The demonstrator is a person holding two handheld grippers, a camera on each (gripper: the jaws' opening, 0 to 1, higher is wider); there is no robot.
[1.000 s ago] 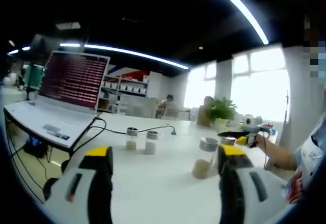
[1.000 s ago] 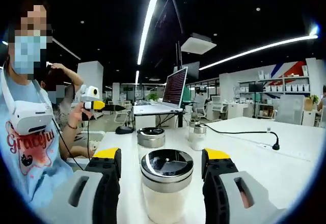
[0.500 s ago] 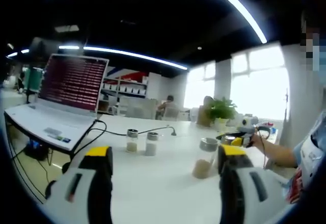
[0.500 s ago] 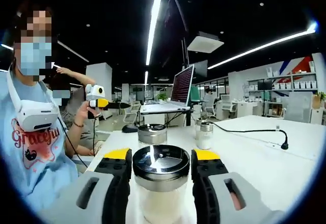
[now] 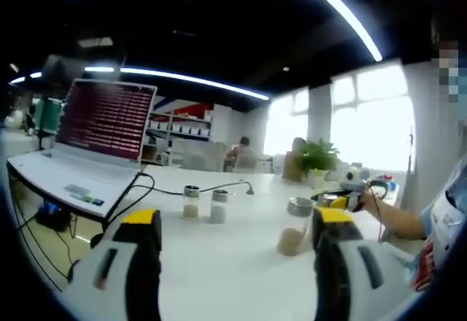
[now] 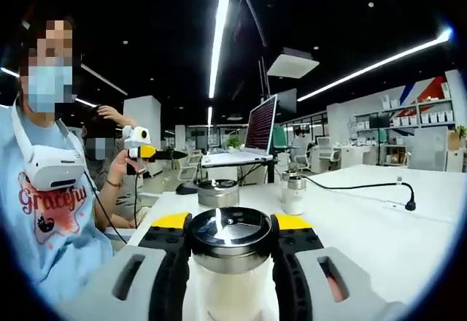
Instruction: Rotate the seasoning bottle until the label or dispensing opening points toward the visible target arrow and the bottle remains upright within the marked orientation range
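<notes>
The seasoning bottle [image 6: 230, 263], clear glass with a shiny metal lid and pale powder inside, stands upright on the white table [image 6: 379, 241]. My right gripper [image 6: 231, 225] is shut on it, its yellow-tipped jaws pressed on both sides just under the lid. In the left gripper view the right gripper [image 5: 339, 195] shows far right, with the held bottle's lid [image 5: 325, 201] at its jaws. My left gripper [image 5: 237, 222] hovers open over the table, nothing between its jaws. In the right gripper view a hand holds the left gripper [image 6: 139, 149] up at the left.
A second lidded bottle [image 5: 295, 226] [image 6: 217, 192] stands between the two grippers. Two small shakers [image 5: 204, 203] [image 6: 293, 193] stand farther along. An open laptop [image 5: 87, 138] [image 6: 259, 128] sits at the table's end, with a black cable [image 5: 153, 186] [image 6: 365, 188] crossing the top. A person [image 6: 51, 190] stands at the table edge.
My right gripper's jaws have shut on the seasoning bottle, which stood free between them a second ago. The left gripper view has hardly changed.
</notes>
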